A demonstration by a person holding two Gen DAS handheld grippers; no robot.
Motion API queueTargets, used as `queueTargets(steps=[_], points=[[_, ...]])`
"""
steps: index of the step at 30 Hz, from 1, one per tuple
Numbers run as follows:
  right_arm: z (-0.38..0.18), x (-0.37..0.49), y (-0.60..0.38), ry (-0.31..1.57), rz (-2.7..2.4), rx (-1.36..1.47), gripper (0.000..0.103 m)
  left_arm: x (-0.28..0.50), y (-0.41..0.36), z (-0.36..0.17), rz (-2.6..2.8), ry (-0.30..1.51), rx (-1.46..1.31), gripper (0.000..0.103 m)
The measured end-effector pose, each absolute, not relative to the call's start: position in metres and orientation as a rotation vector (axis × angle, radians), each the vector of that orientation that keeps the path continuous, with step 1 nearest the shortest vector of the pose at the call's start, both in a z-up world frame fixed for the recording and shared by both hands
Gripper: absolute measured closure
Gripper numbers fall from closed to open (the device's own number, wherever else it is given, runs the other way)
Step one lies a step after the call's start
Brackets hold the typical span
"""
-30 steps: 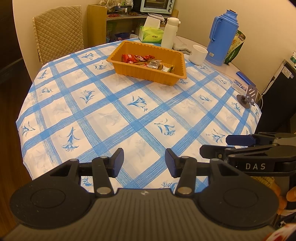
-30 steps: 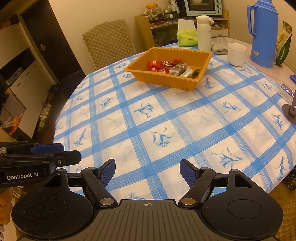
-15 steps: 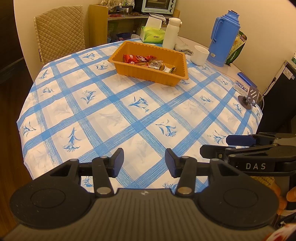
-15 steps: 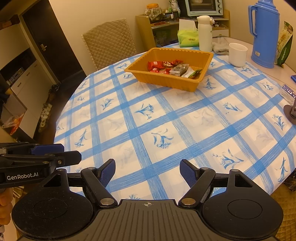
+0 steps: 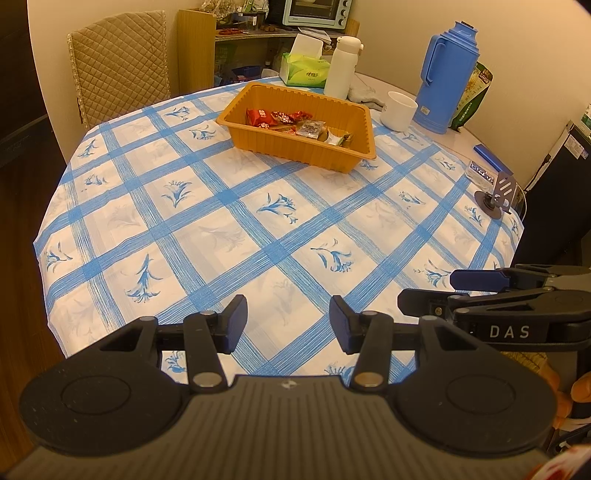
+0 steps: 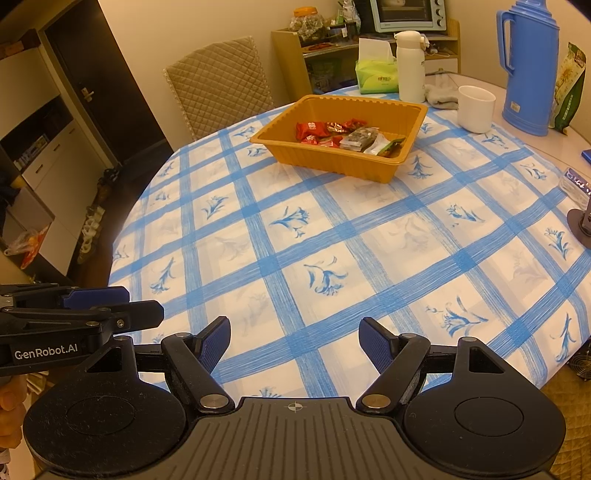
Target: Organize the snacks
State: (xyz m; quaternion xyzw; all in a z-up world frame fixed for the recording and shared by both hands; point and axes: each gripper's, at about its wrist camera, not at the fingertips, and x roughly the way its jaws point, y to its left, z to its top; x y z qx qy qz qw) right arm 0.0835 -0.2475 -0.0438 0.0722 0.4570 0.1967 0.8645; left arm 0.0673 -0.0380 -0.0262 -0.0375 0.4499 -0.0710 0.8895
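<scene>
At the bottom of each frame, your left claw point(image 5: 288, 325) and right claw point(image 6: 294, 345) hang wide open and empty above the desk point(image 5: 229, 236). The orange tray point(image 5: 306, 151), upper centre, contains the snacks point(image 5: 295, 123).

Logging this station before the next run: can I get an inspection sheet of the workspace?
Surface: round table under a blue-checked floral tablecloth.
Job's things: orange tray holding wrapped snacks; none seen loose on the cloth.
Clutter: blue thermos, white cup, white bottle, tissue box, green bag.
Grippers: left gripper and right gripper both open, empty, above the near edge.
Cables: nothing seen.
Surroundings: quilted chair, shelf with toaster oven.
</scene>
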Motion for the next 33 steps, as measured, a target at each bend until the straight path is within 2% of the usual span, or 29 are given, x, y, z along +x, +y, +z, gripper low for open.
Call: queueTargets(steps=[33], points=[[-0.0454, 0.0873, -0.2462, 0.961, 0.412, 0.154, 0.027, 0.0736, -0.0361, -0.0233, -0.146, 0.929, -0.077, 0.057]])
